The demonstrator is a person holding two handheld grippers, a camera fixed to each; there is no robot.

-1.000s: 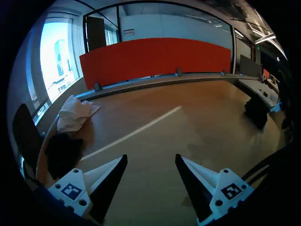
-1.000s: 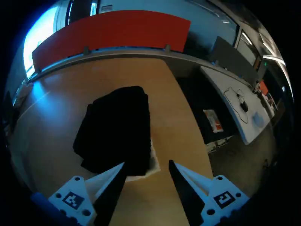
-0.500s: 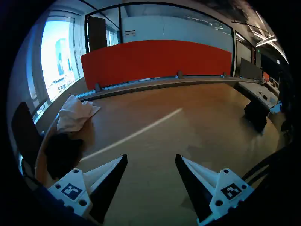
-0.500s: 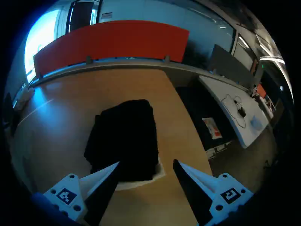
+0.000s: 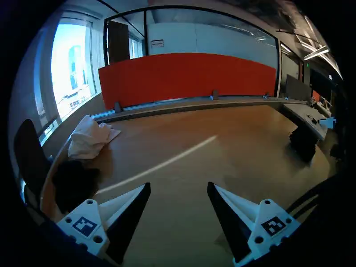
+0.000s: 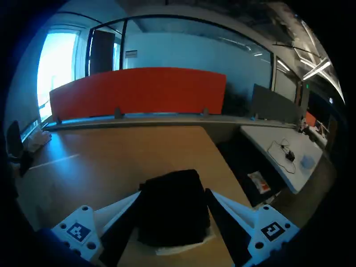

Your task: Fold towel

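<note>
Black folded towel (image 6: 173,216) lies low in the middle of your right gripper view, on the wooden tabletop (image 6: 111,155) near its right edge, with a thin white layer (image 6: 184,247) showing under its near edge. Your right gripper (image 6: 172,192) hangs over it with its fingers (image 6: 236,207) spread wide, one on each side of the towel in the frame. You cannot tell from this angle whether they touch the cloth. Behind the tabletop, a long red partition panel (image 6: 138,95) runs across the middle of the frame. A white side desk (image 6: 276,144) with a cable on it stands at the right, well apart from the tabletop.

In your left gripper view, the left gripper (image 5: 178,184) is at the bottom of the frame, fingers (image 5: 115,202) spread with nothing between them but bare wood. A white crumpled towel (image 5: 89,138) sits at the left of the frame near the tabletop's edge. A dark rounded shape (image 5: 73,182) lies just below it, too dim to make out. A pale stripe of light (image 5: 164,162) crosses the wood diagonally. At the far right edge a dark stack (image 5: 305,140) rests on the tabletop. A bright window (image 5: 71,75) fills the upper left.
</note>
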